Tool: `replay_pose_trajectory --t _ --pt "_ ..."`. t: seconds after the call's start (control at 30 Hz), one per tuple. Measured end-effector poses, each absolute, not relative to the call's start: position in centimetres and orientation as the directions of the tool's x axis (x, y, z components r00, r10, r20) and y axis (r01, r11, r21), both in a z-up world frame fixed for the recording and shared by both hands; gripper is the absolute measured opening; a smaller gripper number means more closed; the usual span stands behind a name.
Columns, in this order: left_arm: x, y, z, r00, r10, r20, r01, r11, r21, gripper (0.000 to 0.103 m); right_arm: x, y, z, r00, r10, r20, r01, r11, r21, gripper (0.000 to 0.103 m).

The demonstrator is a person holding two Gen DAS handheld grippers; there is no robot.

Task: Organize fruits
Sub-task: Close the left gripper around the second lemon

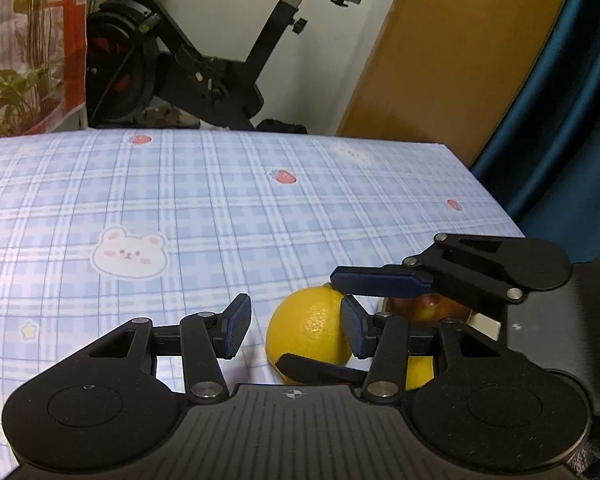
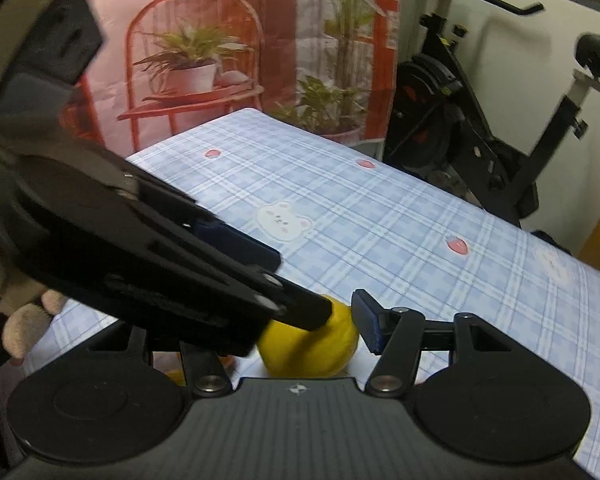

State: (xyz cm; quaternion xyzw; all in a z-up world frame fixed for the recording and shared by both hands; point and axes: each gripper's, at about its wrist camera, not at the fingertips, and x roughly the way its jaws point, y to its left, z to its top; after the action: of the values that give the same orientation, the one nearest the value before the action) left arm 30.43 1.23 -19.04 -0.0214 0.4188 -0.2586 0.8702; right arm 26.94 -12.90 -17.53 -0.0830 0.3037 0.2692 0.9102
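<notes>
Yellow stands out first: one lemon (image 1: pixel 312 326) sits on the blue checked tablecloth (image 1: pixel 180 200), near the table's right front corner. Behind it I count one reddish apple (image 1: pixel 428 306), mostly hidden, and one more patch of yellow fruit (image 1: pixel 418 372) lower down that I cannot identify. Two claws work here. The left gripper (image 1: pixel 296 326) stands partly open; its right pad lies against the lemon's side, its left pad well clear on bare cloth. The right gripper (image 2: pixel 342 322) comes in from the other side, one pad over the lemon's top, one below; whether it squeezes I cannot tell. One exercise bike (image 1: pixel 204 60) stands beyond the table.
</notes>
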Motion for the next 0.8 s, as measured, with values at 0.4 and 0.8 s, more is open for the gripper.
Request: replay_pose_trajectory --t 0.4,0.8 --pt "31.0 2.8 -19.6 0.522 -0.484 -0.702 0.412 0.864 -0.29 0.056 27.6 -13.3 -18.4 0.674 0.38 -0.634 -0.496 0.868 -0.007 0.068" --pt "30.9 5.1 -19.7 0.548 -0.475 -0.688 0.348 0.878 -0.329 0.054 28.9 -13.5 -19.5 0.601 0.457 -0.655 -0.455 0.87 0.189 0.059"
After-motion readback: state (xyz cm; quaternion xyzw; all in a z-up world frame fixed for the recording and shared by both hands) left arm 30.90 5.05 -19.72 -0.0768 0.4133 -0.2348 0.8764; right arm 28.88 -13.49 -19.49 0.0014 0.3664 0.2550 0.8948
